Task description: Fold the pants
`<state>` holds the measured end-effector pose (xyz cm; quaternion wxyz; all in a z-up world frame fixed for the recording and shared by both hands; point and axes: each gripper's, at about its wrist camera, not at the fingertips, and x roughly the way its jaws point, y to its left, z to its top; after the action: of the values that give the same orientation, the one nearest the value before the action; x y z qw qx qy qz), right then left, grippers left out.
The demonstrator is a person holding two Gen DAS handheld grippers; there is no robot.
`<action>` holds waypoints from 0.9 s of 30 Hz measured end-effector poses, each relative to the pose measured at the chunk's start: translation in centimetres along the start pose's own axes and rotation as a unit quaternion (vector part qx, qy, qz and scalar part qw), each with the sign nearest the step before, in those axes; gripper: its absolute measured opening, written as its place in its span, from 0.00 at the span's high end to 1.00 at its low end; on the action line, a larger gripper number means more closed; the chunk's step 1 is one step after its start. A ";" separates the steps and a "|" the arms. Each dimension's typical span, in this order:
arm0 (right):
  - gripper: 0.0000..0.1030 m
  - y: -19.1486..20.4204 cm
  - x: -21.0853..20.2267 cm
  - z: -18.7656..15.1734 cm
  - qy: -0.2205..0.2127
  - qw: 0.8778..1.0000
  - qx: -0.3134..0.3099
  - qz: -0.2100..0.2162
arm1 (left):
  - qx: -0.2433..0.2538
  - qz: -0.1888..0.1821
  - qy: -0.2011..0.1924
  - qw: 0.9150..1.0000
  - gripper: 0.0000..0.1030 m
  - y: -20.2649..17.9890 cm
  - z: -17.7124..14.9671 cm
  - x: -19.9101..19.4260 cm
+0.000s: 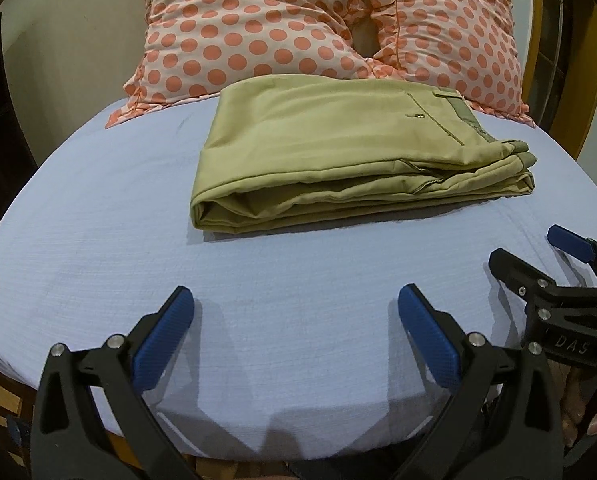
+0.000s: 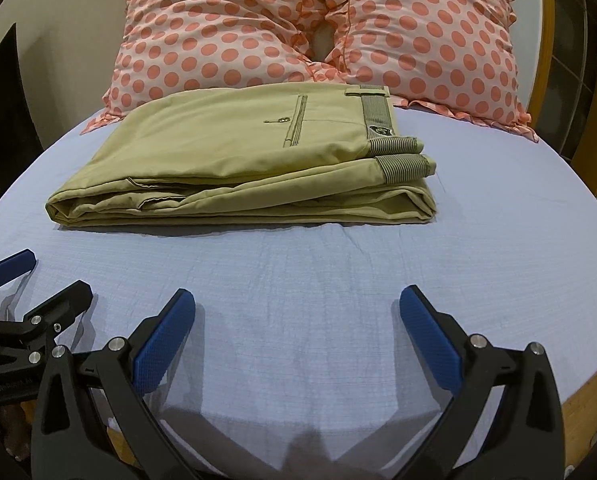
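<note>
Tongs [image 2: 297, 322] agape (both); blue sheet [image 2: 338, 264], pants [image 2: 234, 160].

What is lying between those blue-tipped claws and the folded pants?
Only bare blue bedsheet separates the open right gripper from the folded pants; the left wrist view shows likewise.

Cloth, matt plastic and bare metal on a bed.
The pants [image 2: 234, 152] are smooth matt khaki cloth with a ribbed waistband; the sheet [image 2: 338, 264] is finely ribbed blue fabric; at 12 o'clock, dotted pillows [image 2: 418, 40] look soft; gripper pads [image 2: 162, 344] are knurled blue plastic.
</note>
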<state>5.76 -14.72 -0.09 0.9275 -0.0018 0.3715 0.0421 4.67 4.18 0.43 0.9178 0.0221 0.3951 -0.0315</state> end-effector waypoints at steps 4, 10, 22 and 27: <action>0.01 0.0 0.0 0.0 0.000 1.000 -0.001 0.001 | -0.001 0.000 0.001 1.000 0.02 -0.1 0.0 0.0; 0.01 -0.1 0.0 0.0 0.000 1.000 -0.001 0.001 | -0.002 -0.001 0.007 1.000 0.02 0.1 0.1 0.1; 0.01 -0.1 -0.1 0.0 0.000 1.000 0.003 -0.003 | 0.000 -0.003 0.007 1.000 0.02 0.2 0.1 0.2; 0.01 -0.1 -0.1 0.0 0.000 1.000 0.003 -0.003 | 0.000 -0.003 0.007 1.000 0.02 0.2 0.1 0.1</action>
<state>5.70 -14.85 -0.05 0.9276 0.0000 0.3716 0.0387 4.88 4.38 0.41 0.9150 0.0214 0.4015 -0.0340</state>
